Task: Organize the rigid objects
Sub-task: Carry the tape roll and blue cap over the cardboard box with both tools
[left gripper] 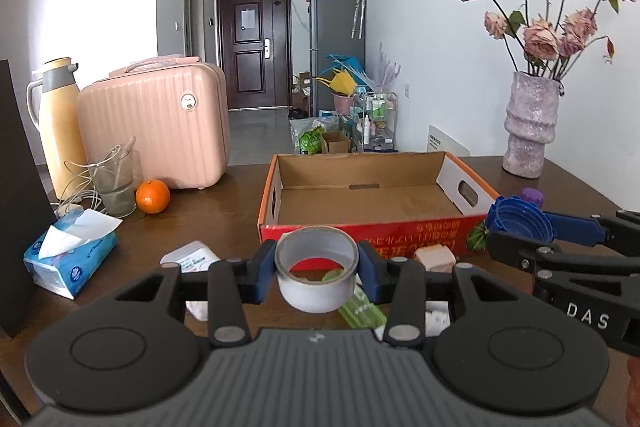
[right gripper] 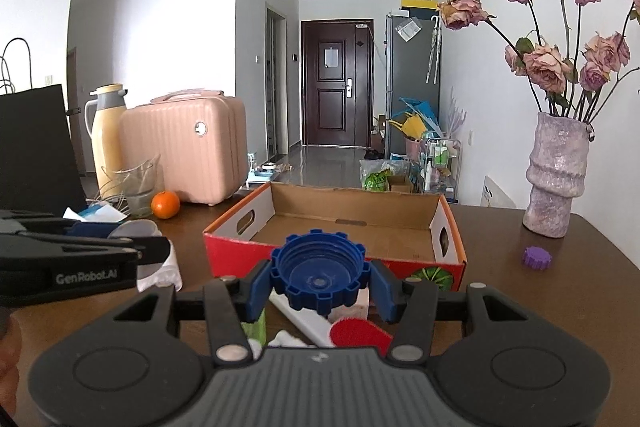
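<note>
Tape roll [left gripper: 317, 269], nearest in left wrist view: clenched across its outer wall by left gripper [left gripper: 317, 267], held clear of table [left gripper: 224, 211]. Light, stiff ring; smooth sides likely slippery, so squeeze across full width. Blue cap [right gripper: 319, 273], nearest in right wrist view: grasped at ridged rim by right gripper [right gripper: 320, 283]. Rigid, light; ridges aid hold. Cardboard box [left gripper: 460, 187] at 12 o'clock, open. Purple cap [right gripper: 537, 257] at 2 o'clock, loose on table. Vase [right gripper: 556, 175] beyond: fragile.

A grey tape roll [left gripper: 317, 269] and a notched blue cap [right gripper: 319, 275] are held before an open cardboard box [left gripper: 368, 205].
</note>
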### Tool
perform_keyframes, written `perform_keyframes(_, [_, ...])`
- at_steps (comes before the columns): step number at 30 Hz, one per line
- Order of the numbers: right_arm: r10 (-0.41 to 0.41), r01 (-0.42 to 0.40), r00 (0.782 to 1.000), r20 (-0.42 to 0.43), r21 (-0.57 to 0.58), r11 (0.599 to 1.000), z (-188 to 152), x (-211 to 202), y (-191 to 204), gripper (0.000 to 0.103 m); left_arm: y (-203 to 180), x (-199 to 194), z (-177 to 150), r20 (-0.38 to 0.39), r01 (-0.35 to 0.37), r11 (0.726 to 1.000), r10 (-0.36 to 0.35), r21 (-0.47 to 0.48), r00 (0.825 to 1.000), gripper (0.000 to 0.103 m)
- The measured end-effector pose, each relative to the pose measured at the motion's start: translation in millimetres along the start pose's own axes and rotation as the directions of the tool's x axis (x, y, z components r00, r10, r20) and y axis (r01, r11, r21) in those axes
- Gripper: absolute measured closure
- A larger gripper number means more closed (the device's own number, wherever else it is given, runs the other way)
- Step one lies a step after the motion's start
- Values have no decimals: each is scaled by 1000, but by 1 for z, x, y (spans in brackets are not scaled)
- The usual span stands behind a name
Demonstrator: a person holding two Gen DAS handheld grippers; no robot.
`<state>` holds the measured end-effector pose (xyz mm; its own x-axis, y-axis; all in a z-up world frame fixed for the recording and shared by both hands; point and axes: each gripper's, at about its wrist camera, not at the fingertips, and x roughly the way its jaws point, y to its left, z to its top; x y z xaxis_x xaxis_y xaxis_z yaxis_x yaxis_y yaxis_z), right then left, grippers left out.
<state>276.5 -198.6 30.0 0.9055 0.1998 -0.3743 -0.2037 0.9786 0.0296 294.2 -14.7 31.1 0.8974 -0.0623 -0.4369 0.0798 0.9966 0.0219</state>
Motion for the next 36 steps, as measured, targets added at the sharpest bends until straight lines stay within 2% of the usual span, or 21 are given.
perform_keyframes(16, [-54,54,999,7,0,999,34,69,-21,52,-14,68,46,30,-39,998,40,-56,999,59])
perform_keyframes(36, [-75,82,992,-106,65,994,54,179,-58,52,-16,178,69,-61,-45,997,41,-69,997,59])
